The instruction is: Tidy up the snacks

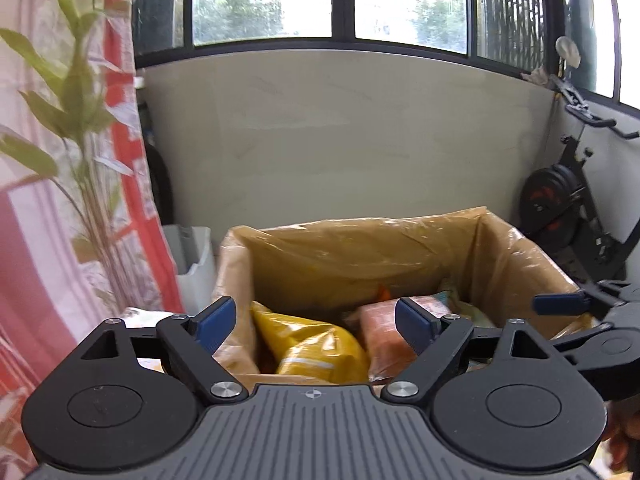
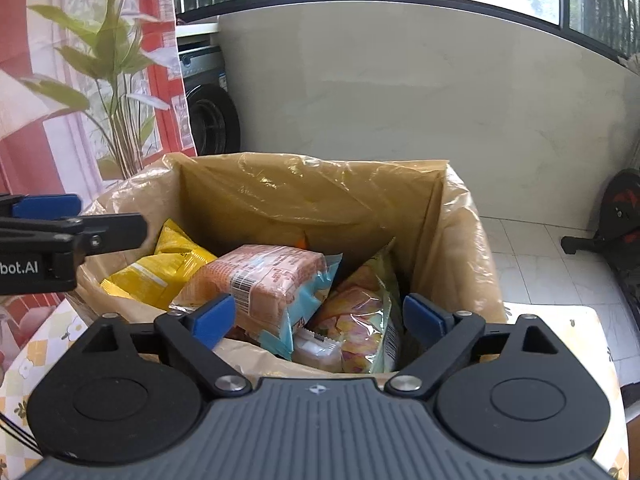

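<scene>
A cardboard box lined with clear plastic holds several snack packs: a yellow bag, an orange-pink wafer pack and a pastel candy bag. My left gripper is open and empty, just before the box's near edge, over the yellow bag. My right gripper is open and empty over the box's near edge, above the wafer pack and candy bag. Each gripper shows at the other view's side: the right one, the left one.
The box stands on a table with a flowered cloth. A leafy plant and red-and-white curtain are at the left. A white bin stands beyond the box. An exercise bike is at the right by the wall.
</scene>
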